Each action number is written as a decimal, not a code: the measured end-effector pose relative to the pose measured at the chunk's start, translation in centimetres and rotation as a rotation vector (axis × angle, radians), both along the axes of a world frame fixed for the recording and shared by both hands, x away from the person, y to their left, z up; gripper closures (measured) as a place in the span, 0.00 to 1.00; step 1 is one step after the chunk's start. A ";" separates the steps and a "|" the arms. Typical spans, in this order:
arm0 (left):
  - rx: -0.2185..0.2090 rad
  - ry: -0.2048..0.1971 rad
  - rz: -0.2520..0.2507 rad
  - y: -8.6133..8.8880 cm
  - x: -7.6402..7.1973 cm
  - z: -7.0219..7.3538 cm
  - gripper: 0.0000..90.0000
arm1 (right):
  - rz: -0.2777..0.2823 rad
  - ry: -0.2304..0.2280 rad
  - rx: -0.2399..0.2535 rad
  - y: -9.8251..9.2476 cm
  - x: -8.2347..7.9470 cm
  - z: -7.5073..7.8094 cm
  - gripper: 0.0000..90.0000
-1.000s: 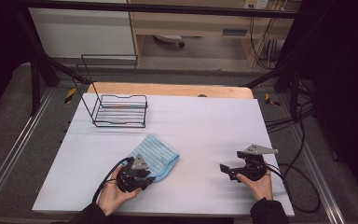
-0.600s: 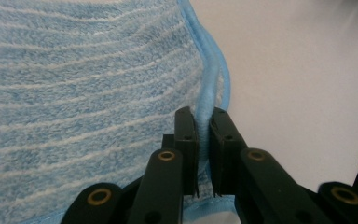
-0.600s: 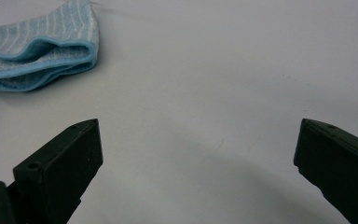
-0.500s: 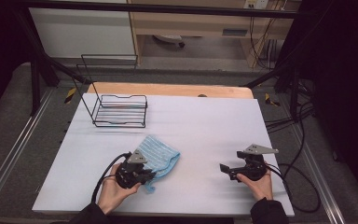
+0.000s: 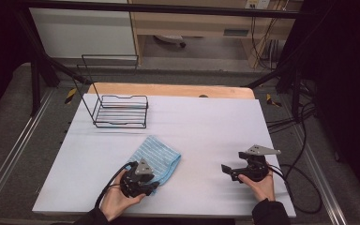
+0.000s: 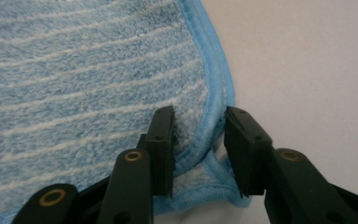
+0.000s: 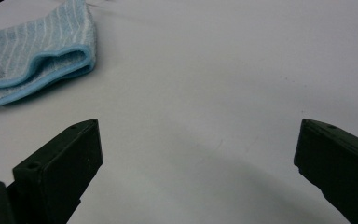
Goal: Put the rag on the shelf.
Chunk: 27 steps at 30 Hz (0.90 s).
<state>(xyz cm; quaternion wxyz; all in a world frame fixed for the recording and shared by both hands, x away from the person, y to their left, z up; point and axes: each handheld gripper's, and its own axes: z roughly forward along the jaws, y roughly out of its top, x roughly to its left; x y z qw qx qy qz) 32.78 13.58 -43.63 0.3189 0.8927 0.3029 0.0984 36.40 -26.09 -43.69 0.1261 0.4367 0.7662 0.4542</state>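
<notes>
One folded blue striped cloth [image 5: 155,157] lies on the one white table [image 5: 206,122], and one black wire rack [image 5: 120,110] stands on it too. Two grippers are there, a left gripper [image 5: 151,186] and a right gripper [image 5: 228,171], each in one hand.

White table [image 5: 206,126]: folded blue striped cloth [image 5: 157,159] near front-left, black wire rack [image 5: 120,111] back-left.
</notes>
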 end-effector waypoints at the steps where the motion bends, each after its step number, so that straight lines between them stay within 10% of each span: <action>1: 0.004 -0.010 0.005 -0.1 -0.1 0.0 0.72 | 0.000 -0.001 0.000 0.0 0.0 0.0 0.02; 17: -0.030 0.038 0.018 0.5 0.9 0.4 0.92 | 0.000 0.003 0.001 0.0 0.0 0.0 0.02; 27: -0.162 0.092 -0.012 -0.8 0.7 1.6 0.94 | 0.007 0.006 -0.001 0.1 0.1 -0.1 0.02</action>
